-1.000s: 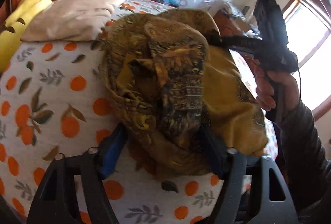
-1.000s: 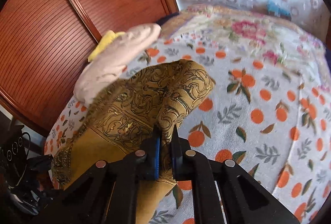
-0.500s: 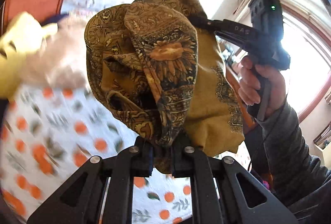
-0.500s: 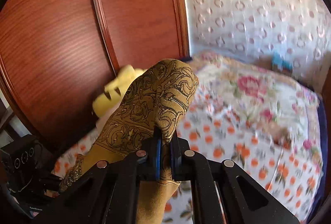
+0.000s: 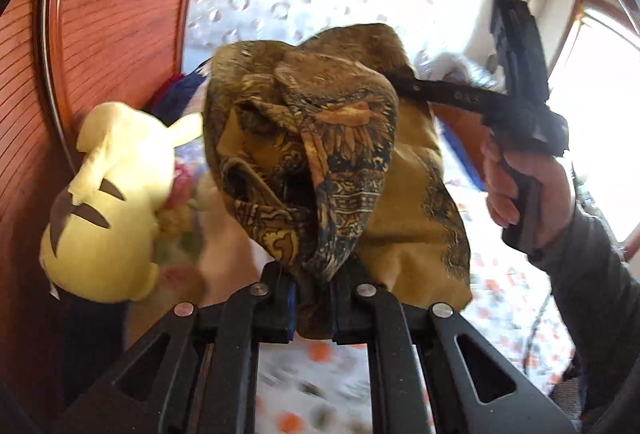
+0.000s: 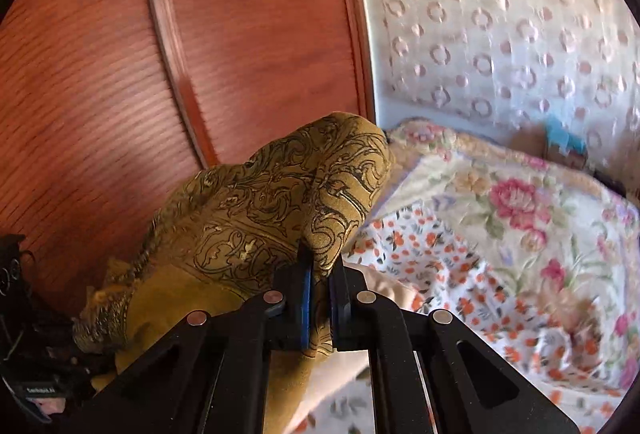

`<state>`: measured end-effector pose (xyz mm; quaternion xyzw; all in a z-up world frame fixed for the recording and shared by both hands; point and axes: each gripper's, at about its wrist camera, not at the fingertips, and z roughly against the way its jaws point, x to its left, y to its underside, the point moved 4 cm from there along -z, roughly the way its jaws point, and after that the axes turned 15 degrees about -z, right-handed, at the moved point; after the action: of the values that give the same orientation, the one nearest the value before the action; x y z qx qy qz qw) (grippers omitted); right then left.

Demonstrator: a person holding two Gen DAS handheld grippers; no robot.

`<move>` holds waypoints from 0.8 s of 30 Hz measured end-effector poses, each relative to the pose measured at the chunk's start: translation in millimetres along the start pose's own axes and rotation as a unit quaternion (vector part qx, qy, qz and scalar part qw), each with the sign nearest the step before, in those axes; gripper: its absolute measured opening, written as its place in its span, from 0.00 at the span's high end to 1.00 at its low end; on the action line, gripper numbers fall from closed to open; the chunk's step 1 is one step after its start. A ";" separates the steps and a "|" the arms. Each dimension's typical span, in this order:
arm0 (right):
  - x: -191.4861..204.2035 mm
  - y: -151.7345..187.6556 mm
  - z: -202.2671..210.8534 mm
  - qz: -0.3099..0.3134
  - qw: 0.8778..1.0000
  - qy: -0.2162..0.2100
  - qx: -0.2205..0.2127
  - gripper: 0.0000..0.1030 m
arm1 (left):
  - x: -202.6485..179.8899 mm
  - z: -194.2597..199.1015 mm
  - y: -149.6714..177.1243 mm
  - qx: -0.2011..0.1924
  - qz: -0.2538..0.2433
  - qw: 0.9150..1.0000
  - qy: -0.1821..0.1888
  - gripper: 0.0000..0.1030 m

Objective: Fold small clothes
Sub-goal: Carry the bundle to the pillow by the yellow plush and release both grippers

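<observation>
A mustard-yellow patterned garment (image 5: 320, 161) hangs in the air between both grippers, bunched and folded over itself. My left gripper (image 5: 312, 310) is shut on its lower edge, cloth pinched between the blue pads. In the left wrist view, the right gripper (image 5: 390, 79) is at the upper right, held by a hand (image 5: 520, 185), clamping the garment's far top edge. The right wrist view shows that gripper (image 6: 320, 298) shut on a fold of the same garment (image 6: 256, 218), which drapes down to the left. The garment hangs above the bed.
A yellow plush toy (image 5: 108, 201) lies at the left by the red-brown wooden wardrobe (image 6: 160, 53). The bed has an orange-print sheet (image 6: 420, 258) and a floral blanket (image 6: 520, 201). A patterned wall (image 6: 500, 25) stands behind, and a bright window (image 5: 600, 81) at the right.
The left gripper closed on the garment, then both grippers lifted it off the bed and swung it toward the wardrobe side. The beige cloth pile has left the left view.
</observation>
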<state>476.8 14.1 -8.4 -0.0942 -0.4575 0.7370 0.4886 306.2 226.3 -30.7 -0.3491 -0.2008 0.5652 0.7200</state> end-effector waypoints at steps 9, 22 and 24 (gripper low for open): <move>-48.7 35.5 -76.8 -0.019 0.997 0.030 0.073 0.87 | 29.6 -44.2 21.1 0.034 0.006 0.999 -0.004 0.70; -21.0 69.6 46.0 -0.013 0.999 0.042 -0.012 0.61 | -12.4 32.9 -11.2 -0.049 -0.080 0.988 -0.124 0.23; -19.9 83.6 79.3 -0.012 0.998 0.055 -0.038 0.61 | -31.4 42.0 -15.3 -0.057 -0.091 0.986 -0.128 0.23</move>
<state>387.4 -56.8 -33.8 -0.1474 -0.4588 0.7067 0.5180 278.9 206.2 12.2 -0.2950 -0.3541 0.5245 0.7159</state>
